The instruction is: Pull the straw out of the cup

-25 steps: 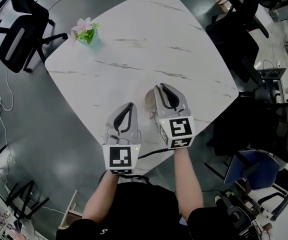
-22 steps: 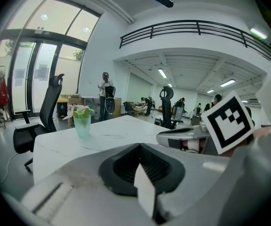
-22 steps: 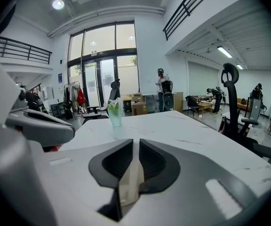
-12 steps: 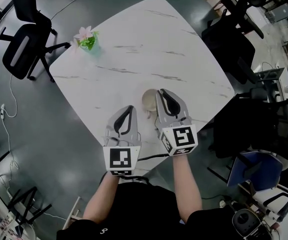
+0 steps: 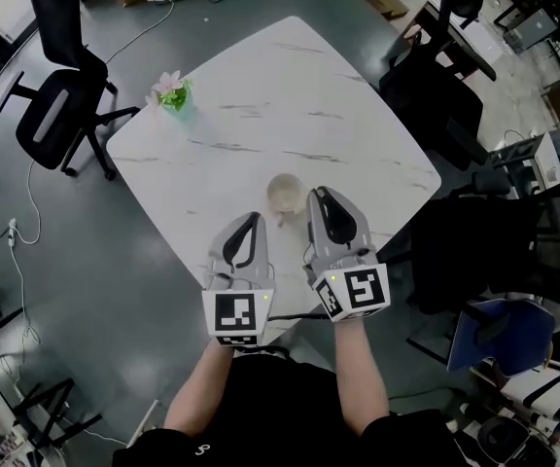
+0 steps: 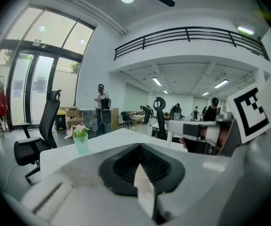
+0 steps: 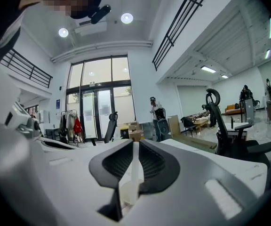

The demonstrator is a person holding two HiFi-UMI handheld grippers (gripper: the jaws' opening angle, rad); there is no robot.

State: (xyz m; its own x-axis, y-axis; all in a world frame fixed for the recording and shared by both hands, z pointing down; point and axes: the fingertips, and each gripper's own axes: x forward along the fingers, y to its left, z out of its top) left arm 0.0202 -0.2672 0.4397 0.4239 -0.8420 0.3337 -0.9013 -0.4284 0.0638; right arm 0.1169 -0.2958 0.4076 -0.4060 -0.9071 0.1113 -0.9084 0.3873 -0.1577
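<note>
A pale cup [image 5: 285,193] stands on the white marble table [image 5: 290,95], near its front edge. No straw shows in it from above. My right gripper [image 5: 331,205] hangs just right of the cup and nearer me. In the right gripper view its jaws [image 7: 134,145] have just been closing and now pinch a thin white straw [image 7: 134,171] that stands upright between the pads. My left gripper [image 5: 246,230] floats left of the cup with its jaws together and touches nothing. In the left gripper view [image 6: 140,147] a pale sliver shows at the seam, too unclear to name.
A small green pot of pink flowers [image 5: 173,93] sits at the table's far left corner. Black office chairs stand at the left [image 5: 56,115] and right [image 5: 436,95] of the table. Cables lie on the dark floor.
Both grippers have risen, the right one more. The cup, half hidden by the right gripper before, now shows whole ahead of it. The view has shifted toward me.
</note>
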